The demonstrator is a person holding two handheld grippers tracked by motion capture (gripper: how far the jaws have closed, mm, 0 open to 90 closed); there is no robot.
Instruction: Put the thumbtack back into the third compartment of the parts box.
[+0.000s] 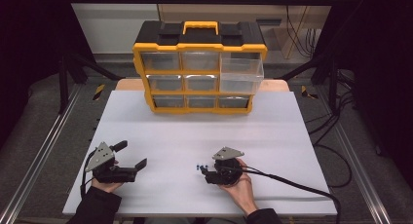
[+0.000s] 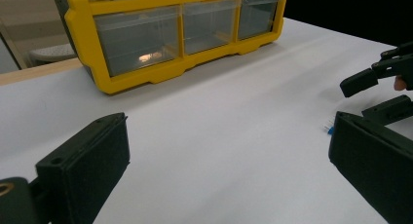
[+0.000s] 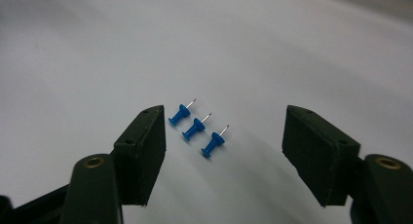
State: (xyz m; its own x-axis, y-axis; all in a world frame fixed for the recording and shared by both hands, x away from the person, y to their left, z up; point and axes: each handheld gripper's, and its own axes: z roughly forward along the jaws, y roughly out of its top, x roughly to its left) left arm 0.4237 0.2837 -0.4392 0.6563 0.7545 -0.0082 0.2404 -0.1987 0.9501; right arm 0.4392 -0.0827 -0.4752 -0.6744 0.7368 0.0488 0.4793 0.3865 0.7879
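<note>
The right gripper [image 3: 224, 156] is wide open around three blue pins [image 3: 197, 128], so next it must squeeze gently, while the left gripper [image 2: 219, 175] waits open too.

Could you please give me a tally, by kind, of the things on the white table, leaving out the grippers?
Small blue plastic push pins: 3, lying side by side between the open jaws of the right gripper
Yellow and black plastic drawer organiser with clear drawers: 1, one upper right drawer pulled out
Total: 4
</note>
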